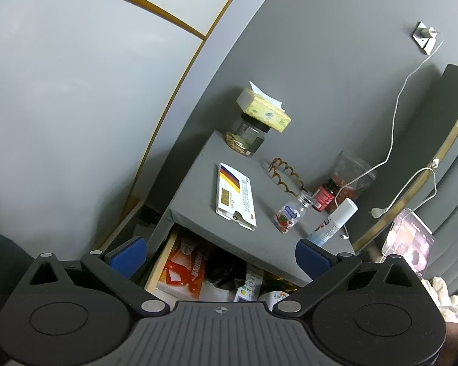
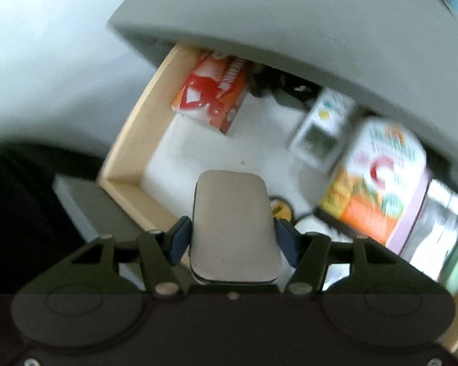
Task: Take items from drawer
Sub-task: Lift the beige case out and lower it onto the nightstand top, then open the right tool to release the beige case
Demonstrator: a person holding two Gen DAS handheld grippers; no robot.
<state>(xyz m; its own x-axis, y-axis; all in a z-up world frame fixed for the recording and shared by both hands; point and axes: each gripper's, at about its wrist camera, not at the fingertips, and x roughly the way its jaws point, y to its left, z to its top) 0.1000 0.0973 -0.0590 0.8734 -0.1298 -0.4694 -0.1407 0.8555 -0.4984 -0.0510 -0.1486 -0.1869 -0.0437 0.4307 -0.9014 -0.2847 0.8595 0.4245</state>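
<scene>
Right gripper (image 2: 233, 241), jaws pinching a flat grey case (image 2: 233, 225), should lift straight clear of the drawer (image 2: 128, 152); left gripper (image 1: 219, 253) hovers, jaws spread.

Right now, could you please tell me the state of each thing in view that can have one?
Drawer: open, items inside.
Left gripper: open, holding nothing.
Right gripper: shut on grey case.
Orange box: lying in the drawer.
Small bottle: uncapped, tipped over on the tabletop.
Jar: lidded, tissue pack on top.
</scene>
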